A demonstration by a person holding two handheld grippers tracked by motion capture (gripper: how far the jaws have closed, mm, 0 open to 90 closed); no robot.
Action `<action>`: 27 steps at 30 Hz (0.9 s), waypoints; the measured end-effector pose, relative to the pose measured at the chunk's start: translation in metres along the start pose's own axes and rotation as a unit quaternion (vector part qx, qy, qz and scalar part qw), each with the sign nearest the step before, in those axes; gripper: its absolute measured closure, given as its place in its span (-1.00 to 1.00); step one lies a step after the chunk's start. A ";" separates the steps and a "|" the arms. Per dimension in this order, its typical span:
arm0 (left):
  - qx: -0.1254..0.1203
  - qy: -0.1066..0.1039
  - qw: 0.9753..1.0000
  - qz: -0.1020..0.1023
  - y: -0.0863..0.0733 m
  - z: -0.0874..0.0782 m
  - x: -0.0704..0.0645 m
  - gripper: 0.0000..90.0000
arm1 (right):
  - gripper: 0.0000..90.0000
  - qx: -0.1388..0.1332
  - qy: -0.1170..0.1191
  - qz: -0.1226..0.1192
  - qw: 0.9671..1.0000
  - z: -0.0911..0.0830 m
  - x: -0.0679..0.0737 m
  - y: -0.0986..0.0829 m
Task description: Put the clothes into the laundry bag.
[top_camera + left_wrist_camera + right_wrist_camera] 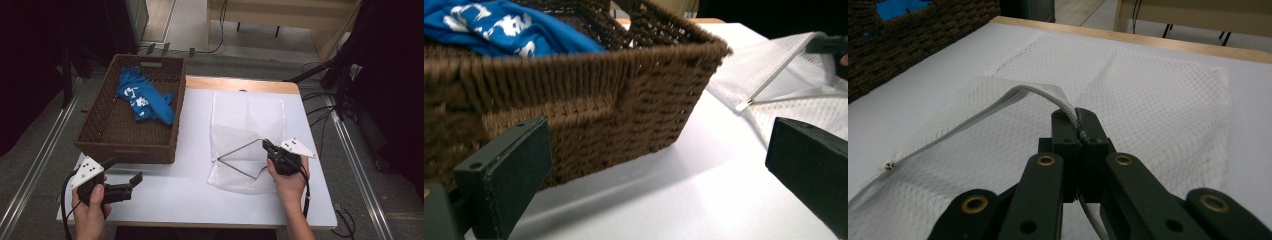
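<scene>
A white mesh laundry bag (246, 132) lies flat on the white table (185, 195). My right gripper (266, 144) is shut on the bag's zipper edge (1038, 94) and holds it lifted, so the mouth gapes in a triangle. The mesh bag (1148, 100) spreads away beyond the jaws. A brown wicker basket (131, 110) stands at the table's left with a blue printed garment (142, 96) inside. My left gripper (125, 175) hovers open near the basket's front right corner (704, 55), nothing between its pads (514, 170). The blue garment (499, 25) shows over the basket rim.
The table's wooden far edge (240, 84) runs behind the bag. Cables (320, 100) lie on the floor at the right, and metal rails (40, 160) run along the left. Bare table surface lies in front of the basket and bag.
</scene>
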State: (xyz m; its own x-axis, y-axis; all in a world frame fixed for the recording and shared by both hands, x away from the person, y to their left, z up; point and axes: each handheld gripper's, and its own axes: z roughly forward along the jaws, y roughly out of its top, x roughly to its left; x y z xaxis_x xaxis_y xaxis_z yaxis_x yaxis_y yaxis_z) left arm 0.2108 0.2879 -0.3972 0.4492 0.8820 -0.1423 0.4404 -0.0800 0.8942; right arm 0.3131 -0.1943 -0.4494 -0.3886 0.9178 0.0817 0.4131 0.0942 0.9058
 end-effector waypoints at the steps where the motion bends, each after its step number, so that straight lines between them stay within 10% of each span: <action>1: -0.001 0.004 1.000 0.002 0.003 0.000 0.000 -1.00 | 1.00 0.001 0.003 0.001 1.000 0.000 0.000 0.000; 14: -0.014 0.026 0.999 0.034 0.048 0.011 -0.006 -1.00 | 1.00 0.003 0.027 0.013 1.000 -0.002 0.003 -0.010; 27: 0.000 0.053 0.998 0.023 0.079 0.040 0.013 -1.00 | 1.00 0.001 0.030 0.008 1.000 -0.002 0.004 -0.011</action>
State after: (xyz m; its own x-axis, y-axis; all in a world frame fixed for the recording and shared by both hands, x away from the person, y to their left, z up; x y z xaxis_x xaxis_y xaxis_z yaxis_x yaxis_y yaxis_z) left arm 0.2828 0.2743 -0.3457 0.3835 0.9219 -0.0550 0.4220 -0.1219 0.8984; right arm 0.3055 -0.1928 -0.4586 -0.4310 0.8941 0.1218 0.4218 0.0803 0.9031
